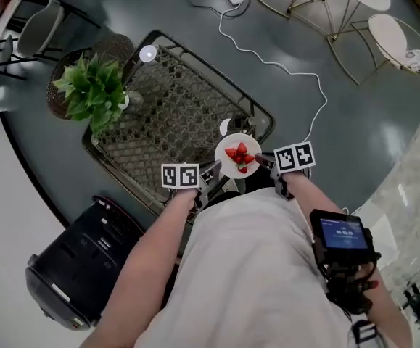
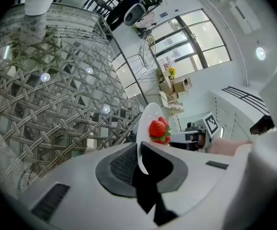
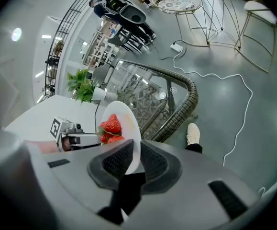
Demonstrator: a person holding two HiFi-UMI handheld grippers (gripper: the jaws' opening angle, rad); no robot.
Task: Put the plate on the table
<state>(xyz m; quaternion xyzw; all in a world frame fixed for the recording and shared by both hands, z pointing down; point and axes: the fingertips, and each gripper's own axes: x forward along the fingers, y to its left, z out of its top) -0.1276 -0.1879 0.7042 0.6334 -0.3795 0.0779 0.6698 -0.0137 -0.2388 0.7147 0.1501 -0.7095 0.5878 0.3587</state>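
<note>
One woven wicker counter (image 1: 167, 114) with a glass top fills the centre of the head view, standing on a grey floor (image 1: 355, 122). Left of it and nearer the person, a black moulded case (image 1: 79, 263) sits on the floor. A leafy potted plant (image 1: 92, 89) stands at the counter's far left corner. A white cable (image 1: 286, 67) trails over the floor beyond the counter.

Left gripper (image 1: 211, 171): its own view shows the jaws (image 2: 140, 155) clamped on the rim of a white plate (image 2: 145, 123), which is seen edge-on. Right gripper (image 1: 262, 159): jaws (image 3: 134, 155) likewise closed on the opposite rim of the plate (image 3: 128, 123).

The plate (image 1: 228, 167) is carried between the two grippers, roughly level, over the counter's near right edge, close in front of the person. Contact with the glass cannot be confirmed from any view.

Strawberries (image 1: 240, 156), red with green caps, lie at the plate's centre (image 2: 158, 128) (image 3: 111, 124).
</note>
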